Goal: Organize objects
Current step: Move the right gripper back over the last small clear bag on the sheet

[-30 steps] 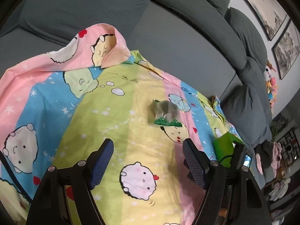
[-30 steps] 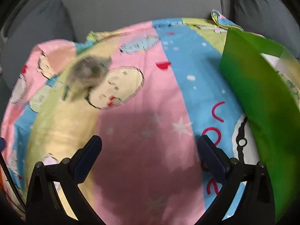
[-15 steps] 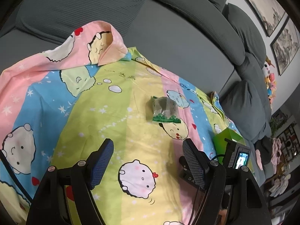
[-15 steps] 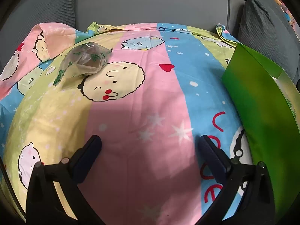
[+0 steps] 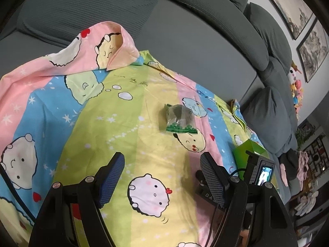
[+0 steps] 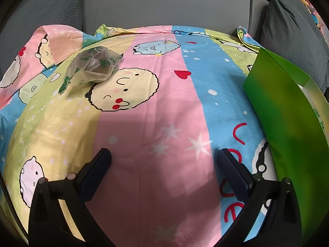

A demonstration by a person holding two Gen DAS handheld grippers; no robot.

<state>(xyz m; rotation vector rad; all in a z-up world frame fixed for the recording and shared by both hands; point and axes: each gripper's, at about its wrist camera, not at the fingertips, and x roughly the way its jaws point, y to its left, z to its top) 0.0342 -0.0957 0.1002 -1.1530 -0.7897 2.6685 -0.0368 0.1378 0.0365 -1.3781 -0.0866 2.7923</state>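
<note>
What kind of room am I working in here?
Most likely a home living room: a grey sofa with cushions, framed pictures on the wall, and a cartoon-print sheet spread over the seat.

Black left gripper (image 5: 161,177), blue textured fingers (image 5: 112,178), silver screws, black right gripper (image 6: 164,164), dark-blue pads

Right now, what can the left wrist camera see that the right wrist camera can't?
Only the left wrist view shows the framed pictures on the wall, the soft toys at the sofa's far end, and the left gripper, open and empty. Only the right wrist view shows the right gripper, also open and empty, and the green box's pale inside. Both show the cartoon sheet, the small plastic bag lying on it, the green box and the grey sofa.
</note>
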